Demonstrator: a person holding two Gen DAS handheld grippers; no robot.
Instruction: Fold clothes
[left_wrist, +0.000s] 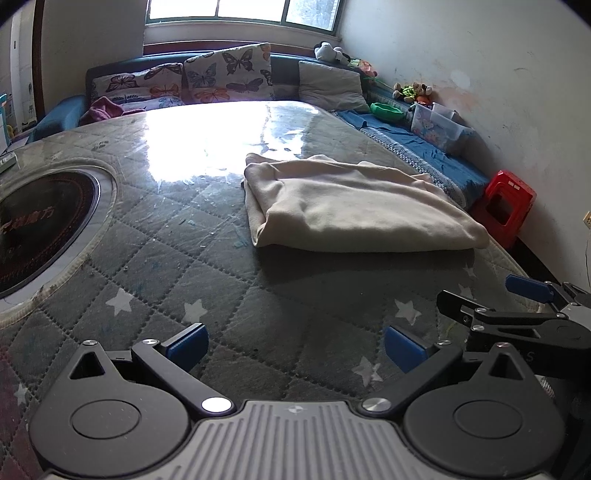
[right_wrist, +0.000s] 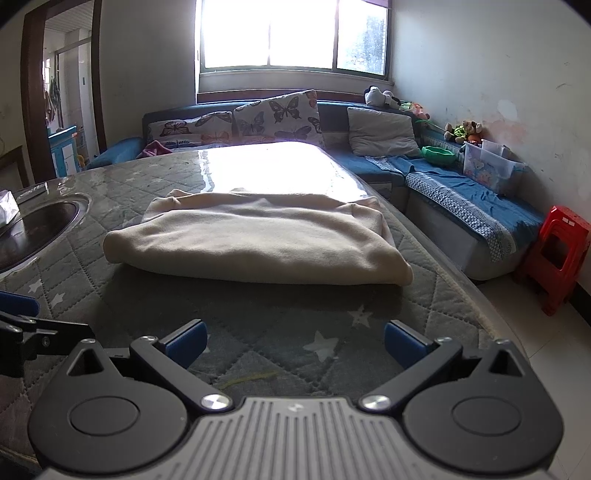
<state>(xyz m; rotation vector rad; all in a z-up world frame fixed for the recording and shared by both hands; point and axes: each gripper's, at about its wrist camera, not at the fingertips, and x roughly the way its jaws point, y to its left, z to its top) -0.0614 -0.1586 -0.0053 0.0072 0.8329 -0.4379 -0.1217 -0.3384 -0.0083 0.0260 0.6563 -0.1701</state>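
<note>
A folded cream garment is laid flat on the quilted tabletop, ahead of both tongs. The left tongs and right tongs are held wide apart, with nothing gripped.

One folded garment lies on one table. Grippers — two: left gripper, right gripper, each with two blue pads. Cushions — three: two butterfly cushions and one grey cushion. One red stool, one green bowl, one clear box, one window.
</note>
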